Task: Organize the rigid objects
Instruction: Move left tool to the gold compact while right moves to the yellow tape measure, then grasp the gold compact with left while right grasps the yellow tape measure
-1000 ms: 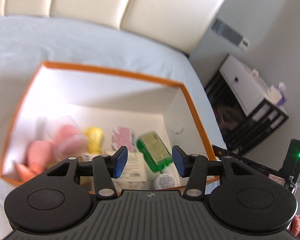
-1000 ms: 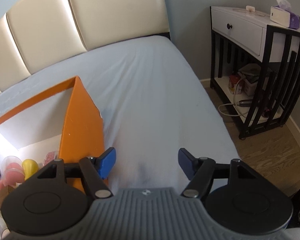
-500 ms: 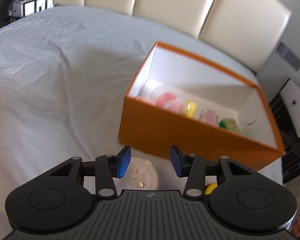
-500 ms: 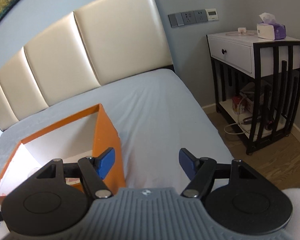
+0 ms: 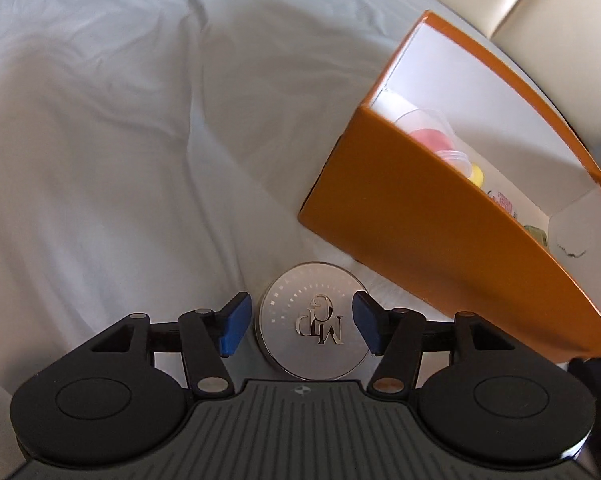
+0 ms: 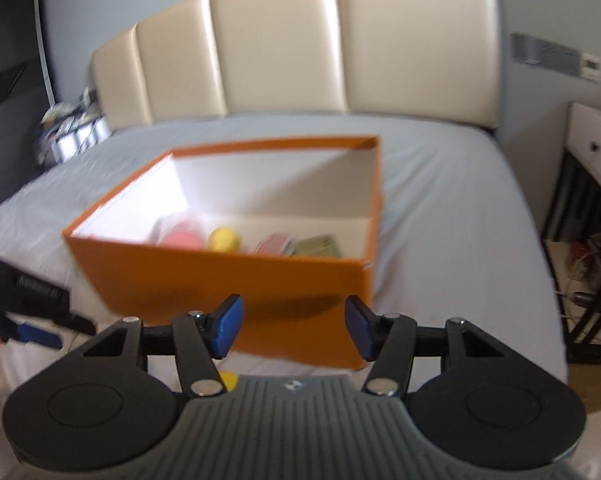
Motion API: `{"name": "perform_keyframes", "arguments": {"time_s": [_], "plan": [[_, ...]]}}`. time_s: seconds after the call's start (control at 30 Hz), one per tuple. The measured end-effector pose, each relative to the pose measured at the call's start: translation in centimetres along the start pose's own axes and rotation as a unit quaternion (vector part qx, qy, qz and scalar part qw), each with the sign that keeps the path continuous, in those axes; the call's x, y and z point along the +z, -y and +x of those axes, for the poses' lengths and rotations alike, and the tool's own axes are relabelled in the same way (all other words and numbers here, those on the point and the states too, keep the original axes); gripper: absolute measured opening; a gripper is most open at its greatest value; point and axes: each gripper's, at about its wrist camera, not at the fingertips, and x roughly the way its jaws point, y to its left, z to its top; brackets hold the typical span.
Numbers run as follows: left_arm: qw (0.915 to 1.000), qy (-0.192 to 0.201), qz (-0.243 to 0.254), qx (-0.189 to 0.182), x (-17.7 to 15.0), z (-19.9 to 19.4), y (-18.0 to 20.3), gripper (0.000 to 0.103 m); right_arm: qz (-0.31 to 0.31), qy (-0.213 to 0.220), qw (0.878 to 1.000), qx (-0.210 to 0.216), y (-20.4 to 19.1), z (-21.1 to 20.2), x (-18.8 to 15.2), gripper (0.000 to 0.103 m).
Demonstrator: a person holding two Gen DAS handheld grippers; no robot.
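Right wrist view blurred throughout; box contents [image 6: 260, 240] readable only as pink, yellow, green patches. Orange box [image 5: 440, 240] near wall hides most of contents in left wrist view; far end cut off at frame edge, 3 o'clock. Silver round tin [image 5: 314, 320]: near rim hidden behind gripper body, 6 o'clock. Yellow object [image 6: 227, 381] mostly hidden behind right gripper body. Left gripper [image 6: 28, 320] cut off at 9 o'clock edge.

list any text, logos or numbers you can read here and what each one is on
"MPG": interlocked raised letters, seen upside down and my best reading, on the lid of the round silver tin.
Pink packet in the orange box: printing too small to read.
Wall panel: too blurred to read.
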Motion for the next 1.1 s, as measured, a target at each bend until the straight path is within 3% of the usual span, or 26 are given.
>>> {"name": "perform_keyframes", "arguments": {"time_s": [0.13,0.3,0.4,0.6,0.63,0.77,0.93,1.1], "plan": [[0.9995,-0.004,-0.011,0.030,0.1,0.7,-0.2,0.072,-0.010,-0.096,0.995,0.019,-0.4,3.3,0.1,0.056],[0.9990,-0.016,-0.039,0.012,0.4,1.6,-0.7,0.086,0.015,-0.185,0.982,0.035,0.3,6.3,-0.1,0.062],[0.9992,-0.019,-0.035,0.004,0.5,2.1,-0.3,0.086,0.027,-0.238,0.970,0.048,0.4,8.0,-0.5,0.063],[0.9997,-0.022,-0.006,0.005,0.2,2.4,0.6,0.084,0.027,-0.250,0.965,0.069,-0.1,9.0,-0.6,0.068],[0.9998,-0.020,-0.002,0.005,0.2,2.2,0.6,0.083,0.020,-0.251,0.965,0.074,-0.3,9.1,-0.6,0.066],[0.9985,-0.025,0.049,0.000,-0.6,1.8,1.8,0.081,-0.001,-0.244,0.964,0.107,-1.2,8.8,-0.9,0.044],[0.9911,-0.035,0.127,-0.012,-2.1,1.2,3.6,0.081,-0.011,-0.239,0.965,0.106,-1.8,8.3,-1.2,0.041],[0.9832,-0.076,0.156,-0.057,-2.8,1.2,4.1,0.082,0.011,-0.242,0.965,0.102,-1.5,8.3,-1.1,0.042]]}}
